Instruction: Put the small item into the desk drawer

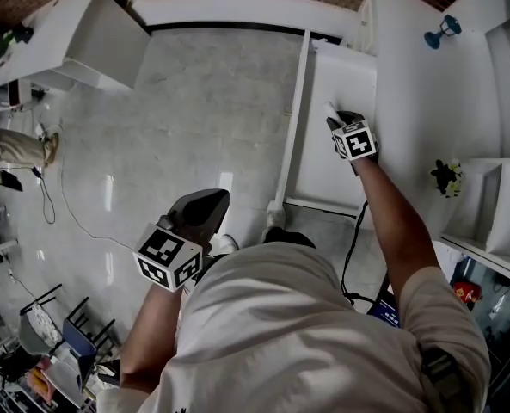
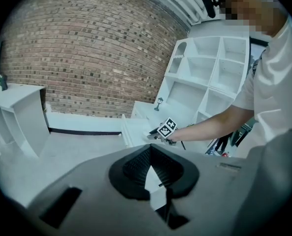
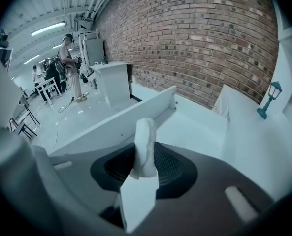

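Over the open drawer point(image 1: 328, 175), the right arm reached out nearly straight from the shoulder, the right gripper point(image 1: 334, 120) tilted steeply down into the space between the drawer's walls. Its jaws were clamped on the small item point(image 3: 145, 141), a pale, narrow piece that stuck up past the pads. The item hung above the drawer's bare white bottom, about midway between the long outer wall point(image 1: 294, 119) and the desk point(image 1: 418, 110) edge; whether it touched the bottom could not be told. The left gripper point(image 1: 216, 200) was held back close to the person's body, over the floor point(image 1: 194, 101) and well clear of the drawer, pointing gently downward, its jaws together at the tips with nothing between them.

Around the item the drawer lay bare and roomy on every side. The floor to the left of the drawer was pale, glossy stone. On the desk top stood a small blue lamp point(image 1: 441, 31) near the far edge and a little dark plant point(image 1: 446, 177) beside white shelves point(image 1: 495, 205). A brick wall point(image 3: 195, 38) ran behind, a white cabinet point(image 1: 74, 33) stood across the floor, and people point(image 3: 69, 63) stood far off.
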{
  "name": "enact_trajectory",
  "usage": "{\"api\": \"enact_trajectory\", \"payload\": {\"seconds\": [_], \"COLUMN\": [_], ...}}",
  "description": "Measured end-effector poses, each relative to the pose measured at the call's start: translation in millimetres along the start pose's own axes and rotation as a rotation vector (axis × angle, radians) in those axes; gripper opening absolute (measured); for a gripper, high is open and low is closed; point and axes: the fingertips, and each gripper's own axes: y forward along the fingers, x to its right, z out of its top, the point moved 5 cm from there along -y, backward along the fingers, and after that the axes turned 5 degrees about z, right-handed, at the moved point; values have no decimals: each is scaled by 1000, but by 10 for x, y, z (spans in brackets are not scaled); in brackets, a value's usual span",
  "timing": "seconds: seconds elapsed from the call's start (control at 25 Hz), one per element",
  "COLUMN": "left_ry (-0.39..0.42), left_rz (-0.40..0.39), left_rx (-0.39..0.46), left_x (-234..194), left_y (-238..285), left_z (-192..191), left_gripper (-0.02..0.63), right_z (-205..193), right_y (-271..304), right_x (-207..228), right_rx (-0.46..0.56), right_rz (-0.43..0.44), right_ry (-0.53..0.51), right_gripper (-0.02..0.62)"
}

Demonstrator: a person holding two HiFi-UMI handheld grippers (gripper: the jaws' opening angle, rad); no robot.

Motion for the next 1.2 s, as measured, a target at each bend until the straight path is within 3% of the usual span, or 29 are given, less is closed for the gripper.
{"api": "enact_trajectory", "payload": {"seconds": [0.56, 1.2], "left_ry": [-13, -21], "left_rz": [59, 81], "left_rx": [-42, -76], "left_x": [-111, -177], "left_y": [140, 213], "left_z": [55, 45], "left_gripper": [6, 6], "right_z": [-296, -489], "right_y": [566, 812], "right_x": [241, 323], "right_rx": [-94, -138], "right_rz": [-15, -24], "right_ry": [81, 120], "right_gripper": [133, 141]}}
